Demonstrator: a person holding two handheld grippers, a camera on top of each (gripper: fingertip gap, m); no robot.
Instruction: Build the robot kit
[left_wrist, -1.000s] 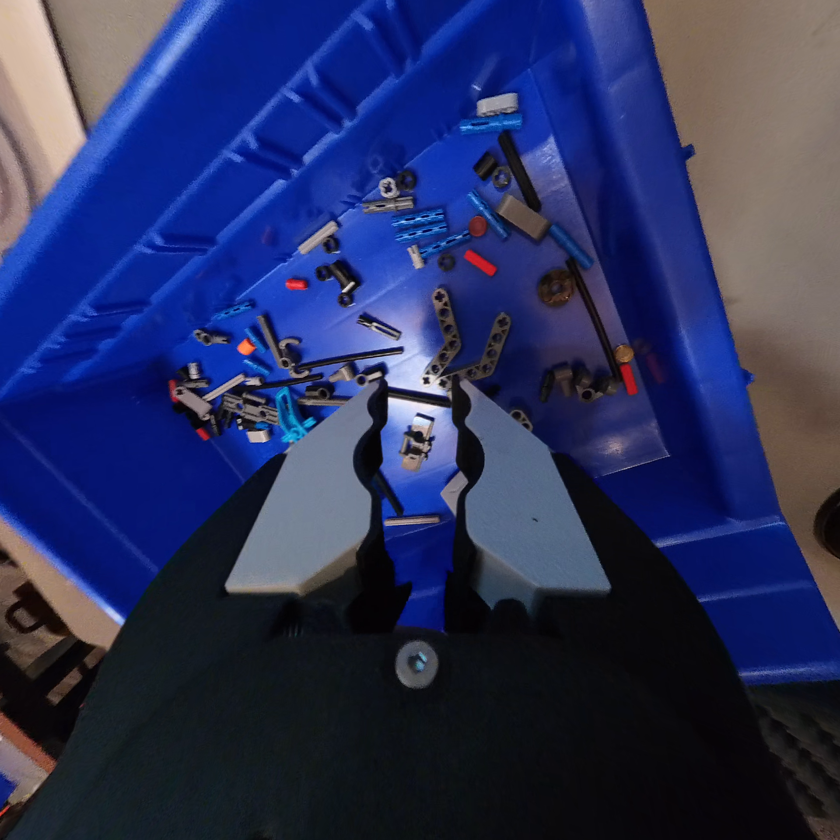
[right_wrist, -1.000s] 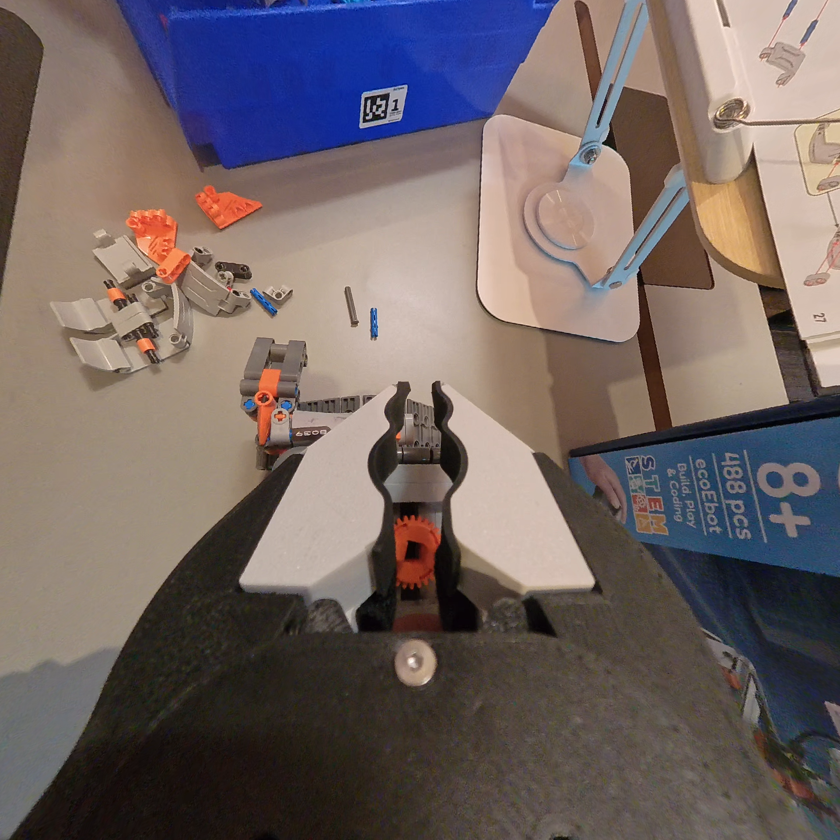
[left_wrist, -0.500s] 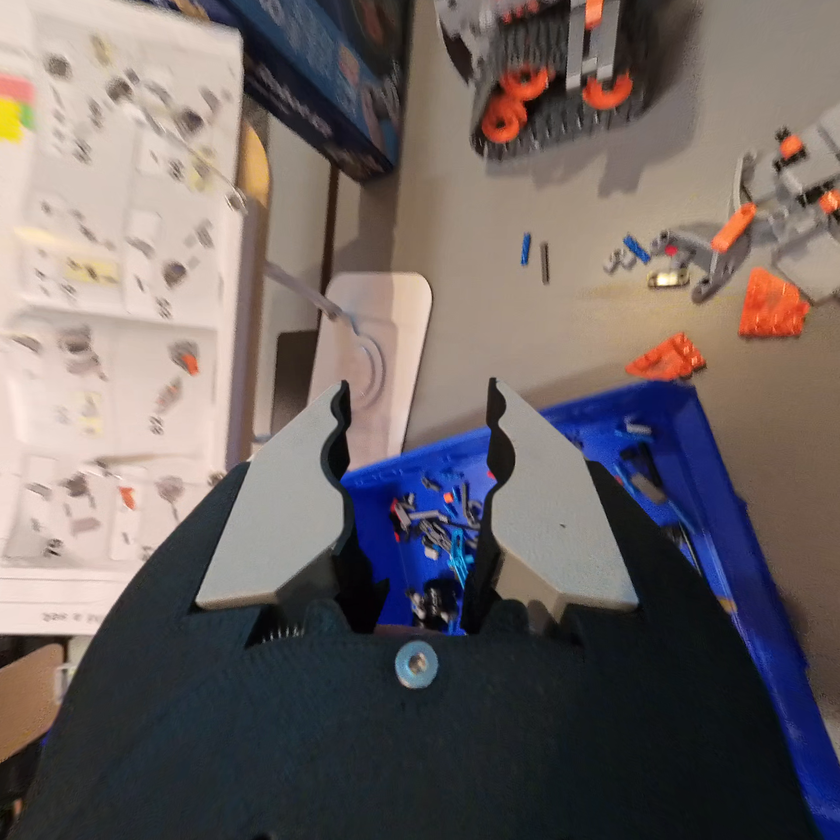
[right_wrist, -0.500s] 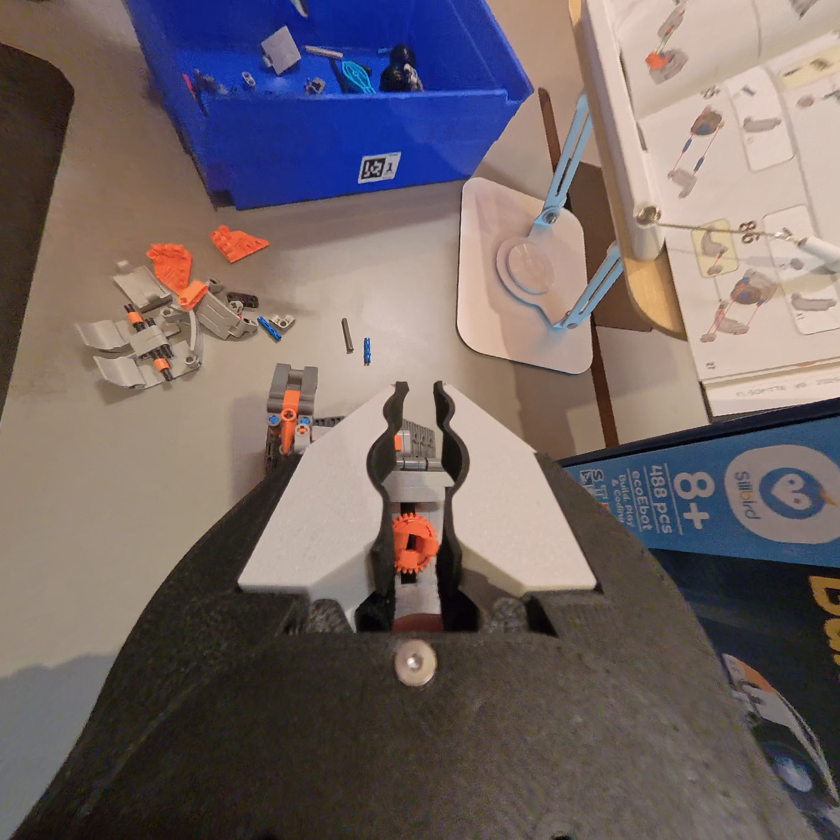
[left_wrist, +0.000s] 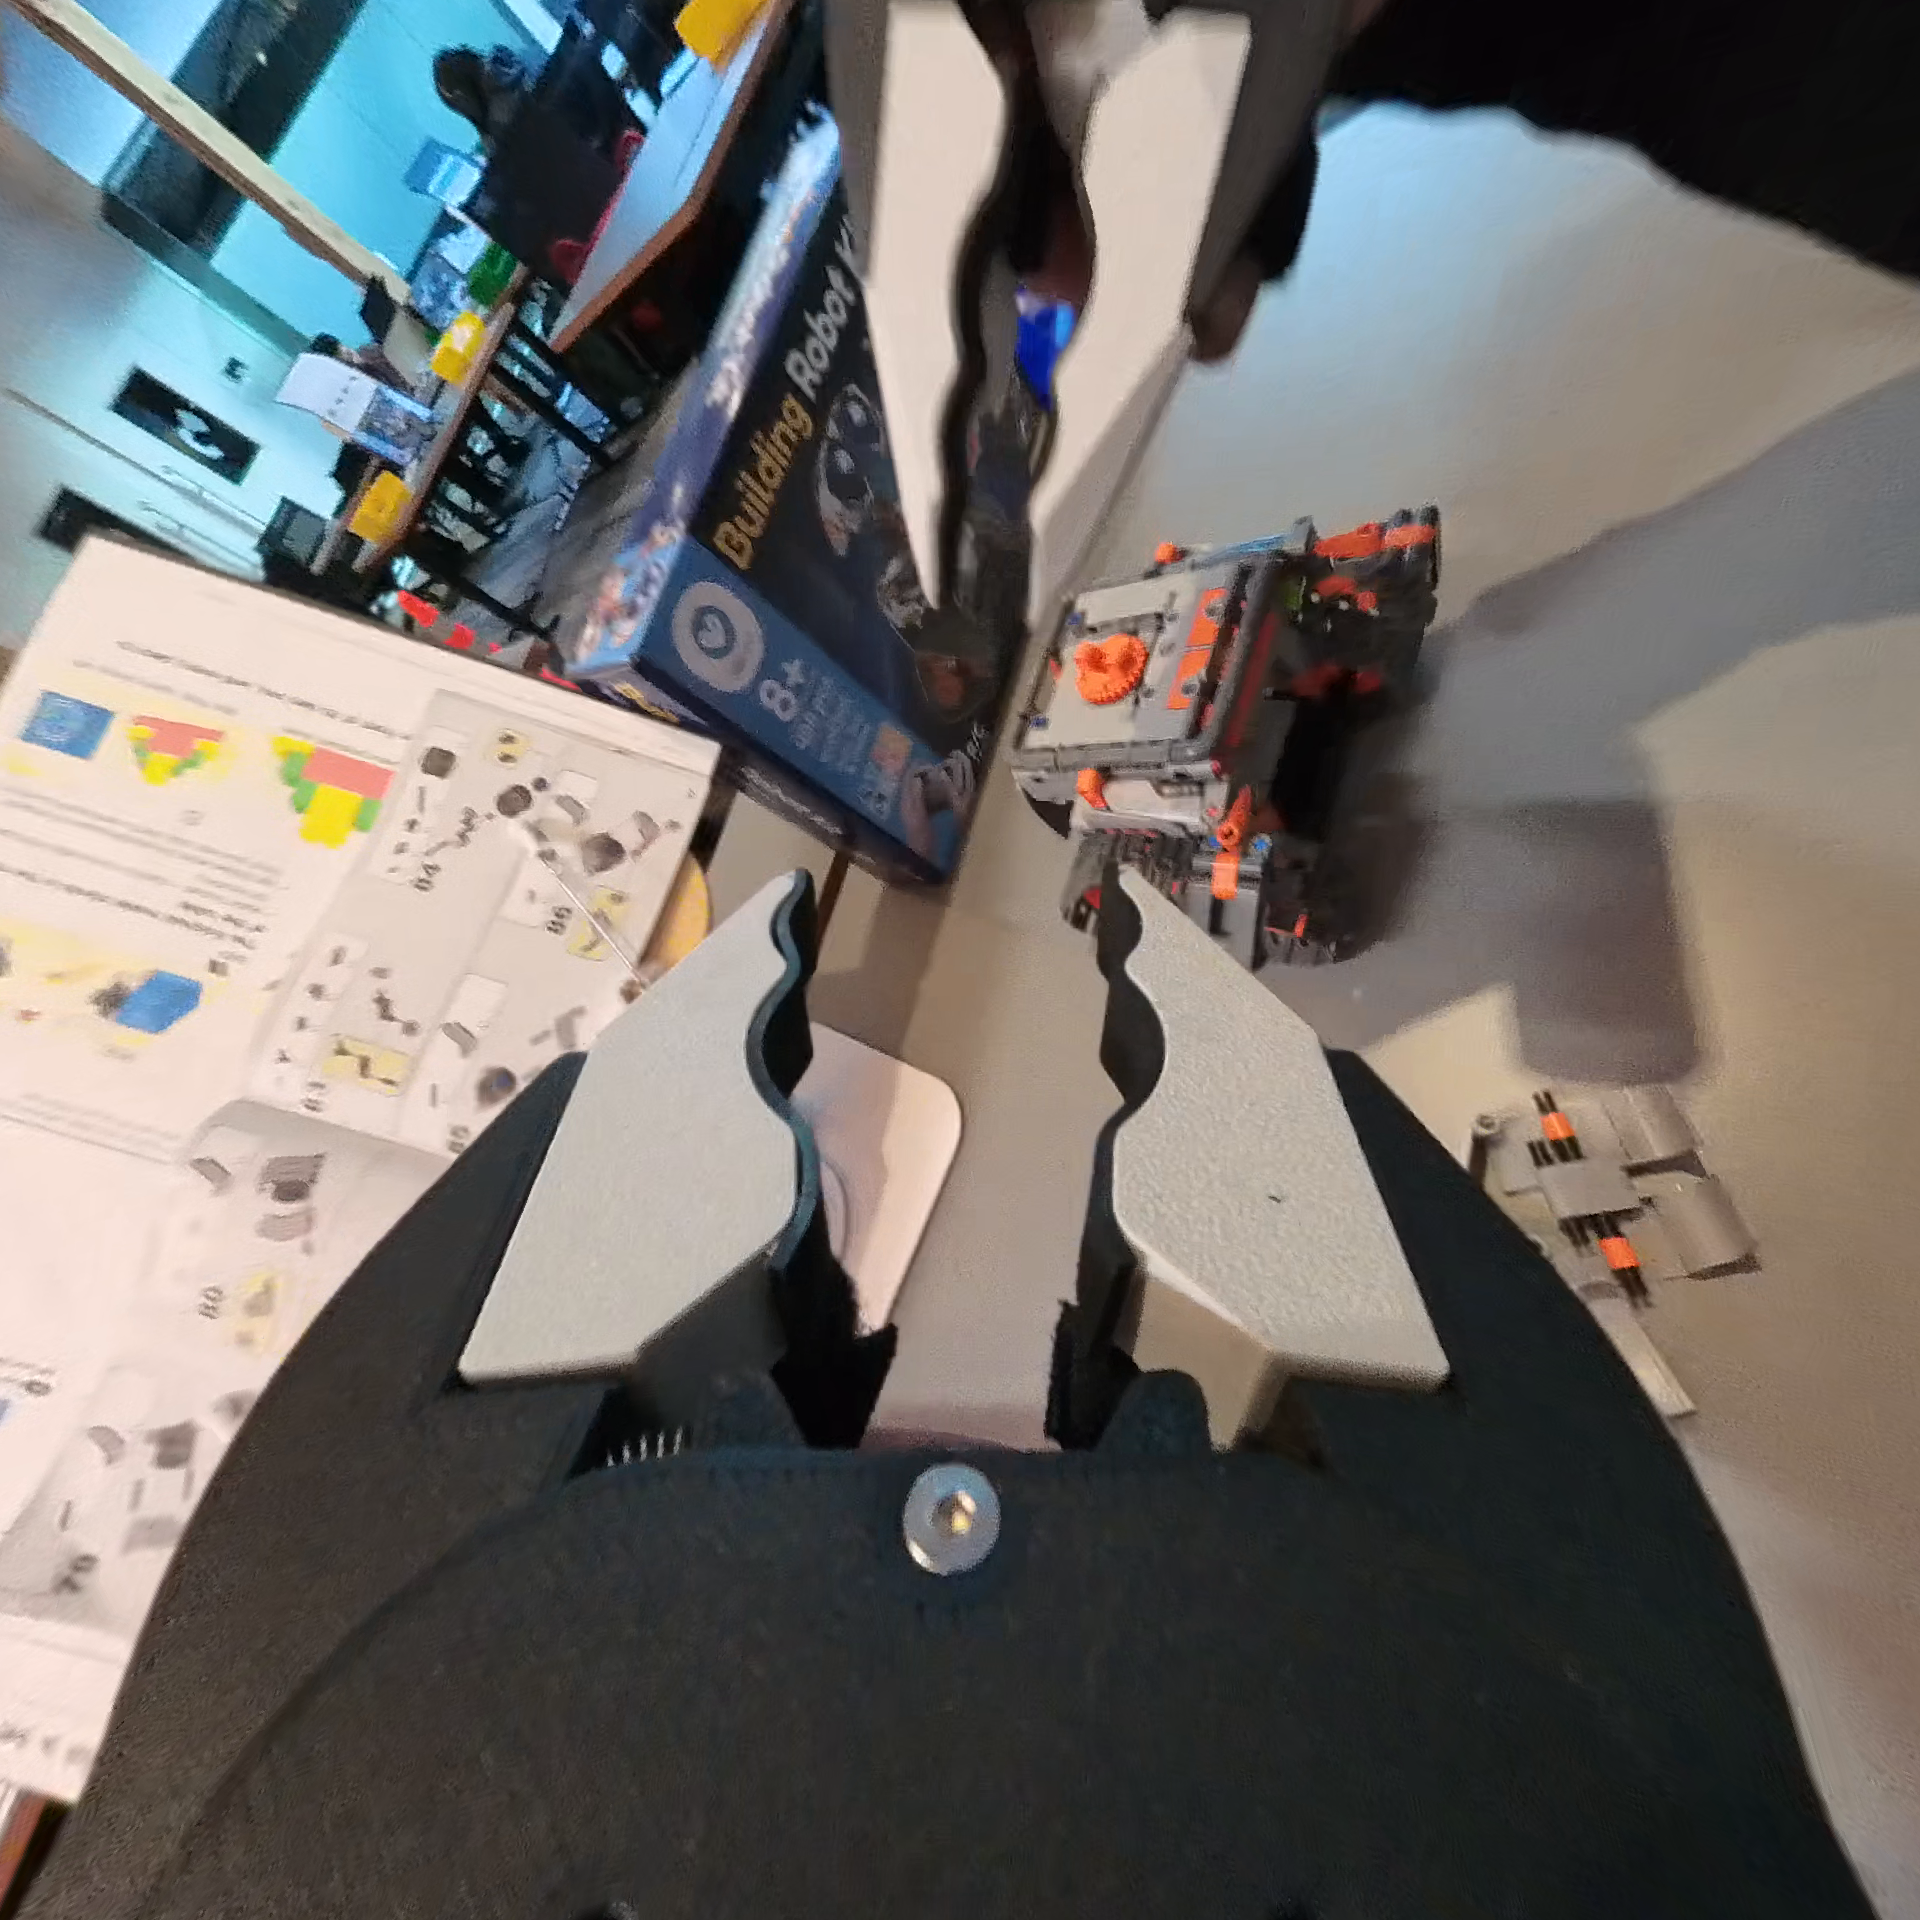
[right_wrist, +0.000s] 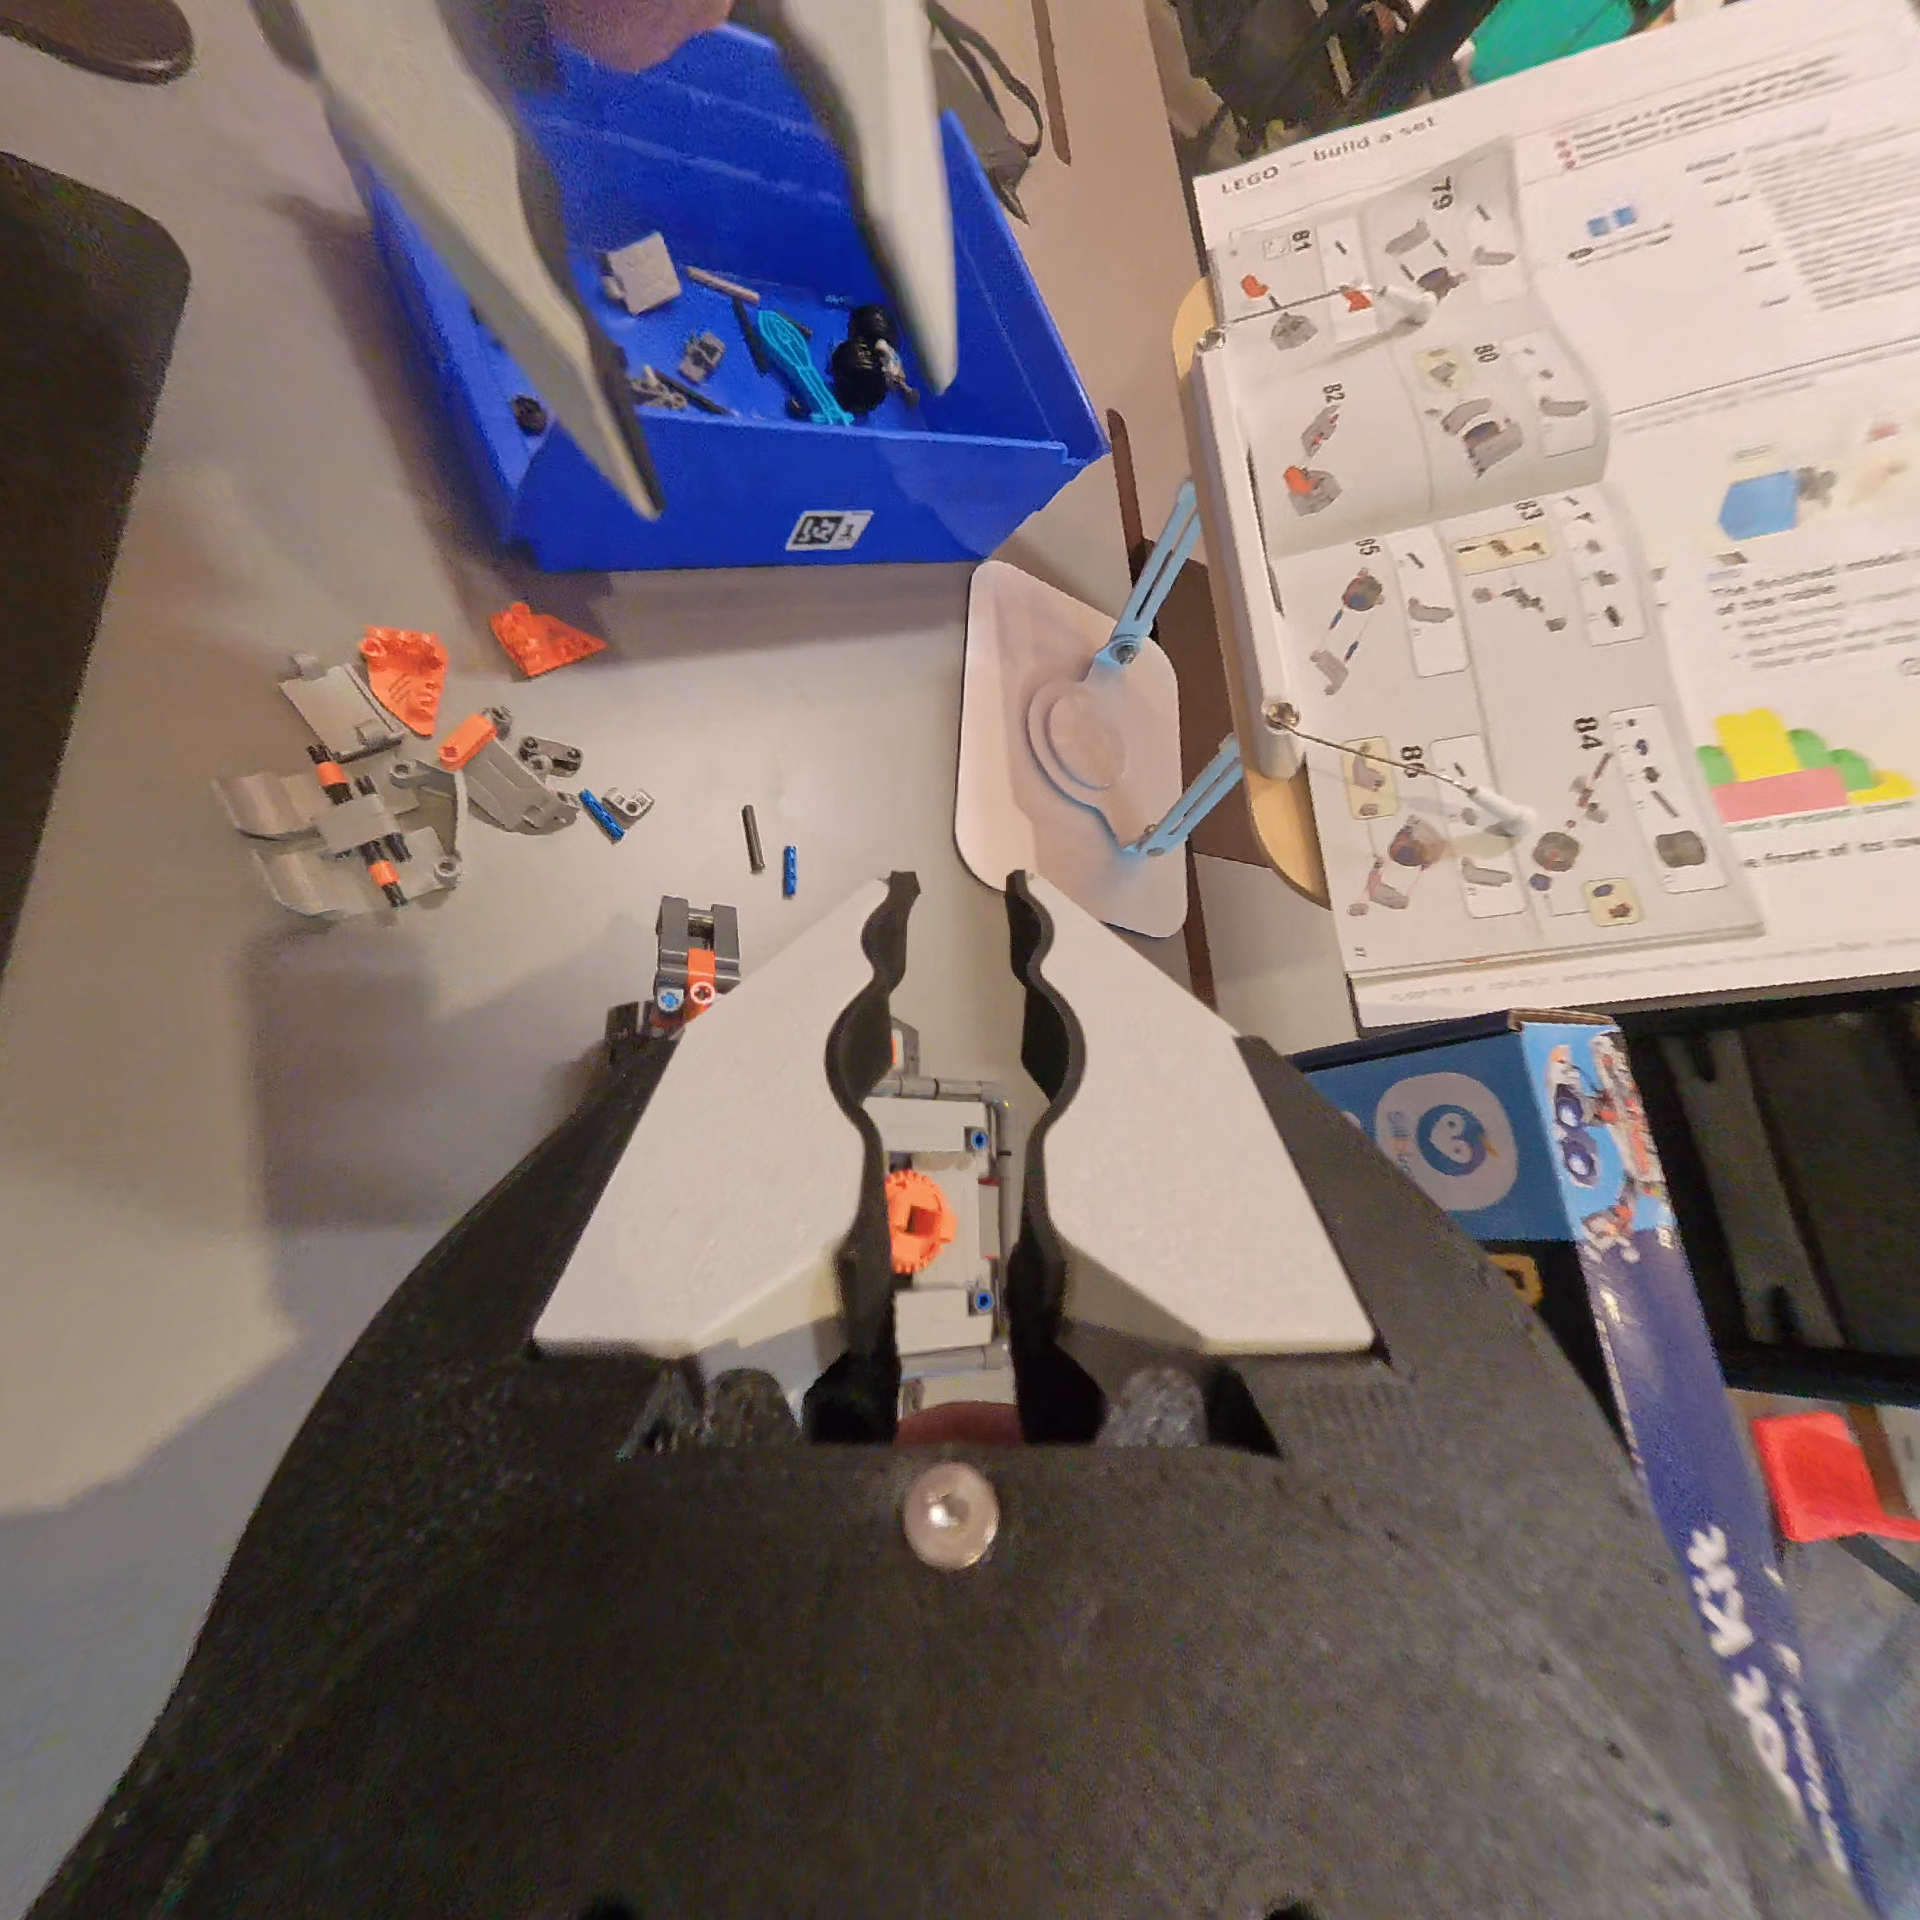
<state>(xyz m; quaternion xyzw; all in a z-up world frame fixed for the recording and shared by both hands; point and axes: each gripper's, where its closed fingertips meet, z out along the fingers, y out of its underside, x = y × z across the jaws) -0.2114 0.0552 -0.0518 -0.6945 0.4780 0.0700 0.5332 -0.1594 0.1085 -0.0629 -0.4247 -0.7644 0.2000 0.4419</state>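
My left gripper (left_wrist: 956, 894) is open wide and empty, held in the air and pointing across the table at a grey, black and orange brick-built model (left_wrist: 1226, 727). It also shows in the right wrist view (right_wrist: 790, 442), blurred, above a blue bin (right_wrist: 727, 499) of small loose parts. My right gripper (right_wrist: 958, 883) hovers over the model (right_wrist: 935, 1195) with its jaws a narrow gap apart and nothing between them; the model's orange gear (right_wrist: 920, 1221) shows through the gap. It appears blurred in the left wrist view (left_wrist: 987, 468), above the model.
A pile of grey and orange parts (right_wrist: 364, 790), an orange wedge (right_wrist: 540, 639) and two small pins (right_wrist: 769, 852) lie on the table. An open instruction booklet (right_wrist: 1558, 520) sits on a stand with a white base (right_wrist: 1070, 748). A blue kit box (right_wrist: 1455, 1132) lies at the right. The tips of one gripper are about 8 centimetres away from the tips of the other.
My left gripper came up out of the blue bin, opened wider and swung round toward the model. My right gripper rose higher above the model.
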